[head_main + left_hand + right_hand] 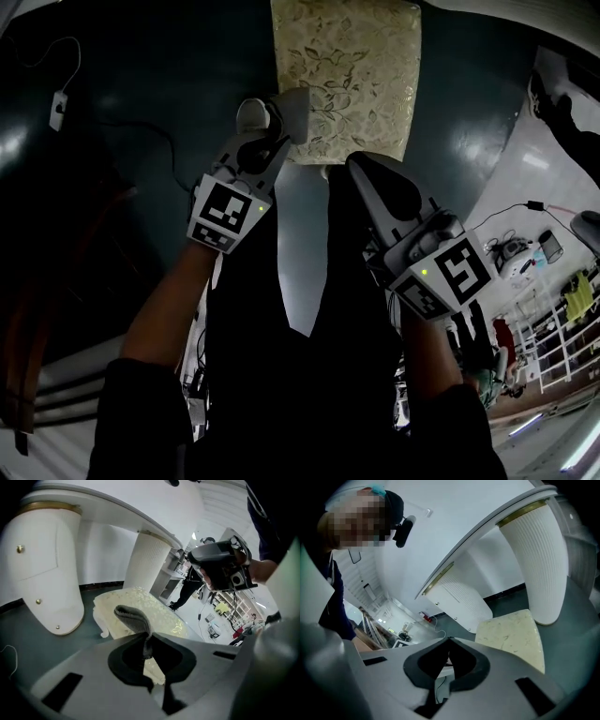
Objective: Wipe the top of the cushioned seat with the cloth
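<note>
**Cloth (133, 618) gripped, cushioned seat (345, 75) apparently unwiped**

The left gripper (281, 111) hangs over the near left corner of the seat. Its fingers are clenched on a fold of grey cloth, which stands up above them and does not lie flat on the patterned top. The right gripper (449, 651) is held beside the left one, short of the seat's near edge, its fingers pressed together on nothing. By this showing, the grasp is done. Lowering the cloth and sweeping it across the cushion appear to remain.
</note>
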`<state>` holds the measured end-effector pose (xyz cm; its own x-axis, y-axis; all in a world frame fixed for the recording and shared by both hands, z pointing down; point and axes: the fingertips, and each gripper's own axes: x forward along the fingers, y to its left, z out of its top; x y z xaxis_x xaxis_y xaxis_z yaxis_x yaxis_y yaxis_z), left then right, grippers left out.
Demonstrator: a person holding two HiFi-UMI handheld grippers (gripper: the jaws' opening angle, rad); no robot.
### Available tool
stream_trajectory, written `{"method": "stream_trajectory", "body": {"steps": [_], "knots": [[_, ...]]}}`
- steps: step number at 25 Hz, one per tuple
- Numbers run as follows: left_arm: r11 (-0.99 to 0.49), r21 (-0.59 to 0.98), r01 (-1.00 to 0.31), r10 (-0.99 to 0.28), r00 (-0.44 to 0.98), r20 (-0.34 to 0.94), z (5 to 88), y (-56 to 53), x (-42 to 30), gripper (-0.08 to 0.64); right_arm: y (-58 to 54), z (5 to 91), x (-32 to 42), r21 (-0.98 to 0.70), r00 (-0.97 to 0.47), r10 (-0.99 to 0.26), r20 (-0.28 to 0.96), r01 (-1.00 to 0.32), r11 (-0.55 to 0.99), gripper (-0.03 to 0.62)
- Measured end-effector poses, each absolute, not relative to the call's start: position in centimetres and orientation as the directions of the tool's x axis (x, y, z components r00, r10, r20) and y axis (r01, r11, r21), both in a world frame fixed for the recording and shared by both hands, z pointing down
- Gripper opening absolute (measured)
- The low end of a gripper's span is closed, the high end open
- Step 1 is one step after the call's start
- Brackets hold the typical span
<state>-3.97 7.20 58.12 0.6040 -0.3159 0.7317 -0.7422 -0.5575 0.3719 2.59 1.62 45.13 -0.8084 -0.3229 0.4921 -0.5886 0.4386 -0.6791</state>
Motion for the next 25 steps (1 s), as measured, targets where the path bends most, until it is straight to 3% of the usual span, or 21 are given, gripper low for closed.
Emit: {"method": "stream_trajectory", "body": {"steps": [5,11,25], "knots": [[-0.527,0.366,-0.767,-0.338,0.584,0.738,58.7,9.8,-7.4,0.018,2.9,45.5,-1.4,-0.682,-0.825,-0.279,0.492,-0.564,0.466,0.026],[-0.546,0.391,-0.741,-0.304,0.61,0.732,59.7,12.5,-6.2,0.018,4.7,46.1,-3.1,-0.69,-0.833,-0.243,0.497,-0.55,0.47,0.026],[-0.627,0.423,-0.654,-0.208,0.663,0.719,61.7,12.5,5.3,0.018,5.2,47.6,8.9,-0.68,-0.773,-0.34,0.535,-0.633,0.369,0.026]]}}
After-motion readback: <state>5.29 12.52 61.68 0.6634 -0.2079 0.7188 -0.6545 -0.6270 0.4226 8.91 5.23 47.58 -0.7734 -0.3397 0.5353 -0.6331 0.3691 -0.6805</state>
